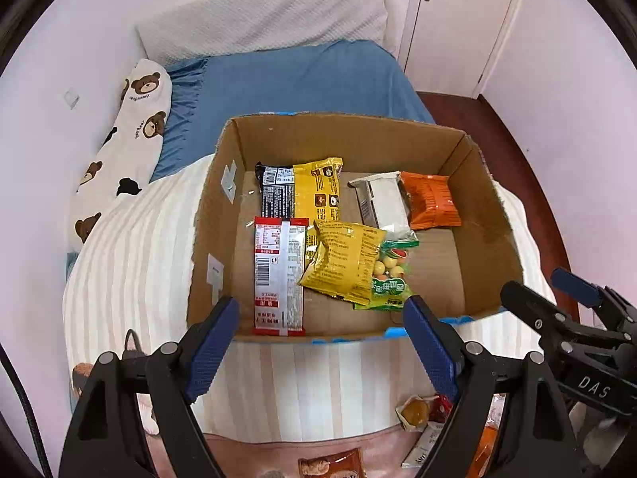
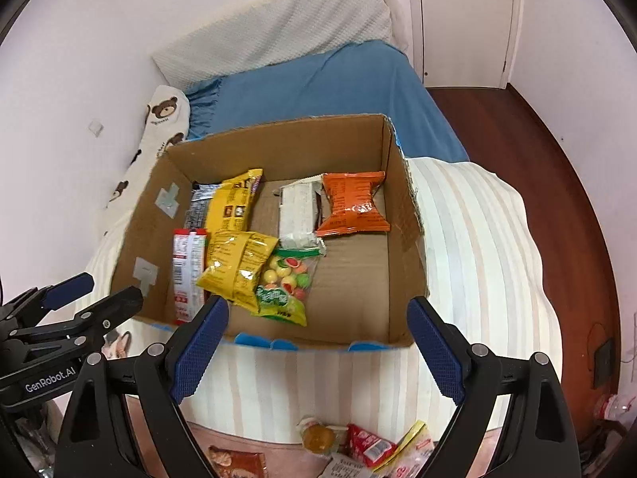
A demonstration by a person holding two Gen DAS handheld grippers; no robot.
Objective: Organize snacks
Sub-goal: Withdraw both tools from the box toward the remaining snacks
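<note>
The left gripper [image 1: 318, 342] hangs with its jaws spread and nothing between them, just short of the near wall of the cardboard box [image 1: 493, 207]; the right gripper [image 2: 318, 346] hangs likewise released and empty, beside it. The box sits on a striped blanket [image 2: 477, 239] on the bed and holds a red-and-white packet [image 1: 278, 275], a yellow crinkled bag [image 1: 344, 261] lying over a green candy bag [image 1: 392, 275], a black packet [image 1: 276, 193], a yellow packet [image 1: 320, 191], a white packet [image 1: 384, 203] and an orange bag [image 1: 432, 201]. Loose snacks [image 2: 358, 444] lie under the grippers. Only the right view shows the plastic bottle [image 2: 611, 404] on the floor.
</note>
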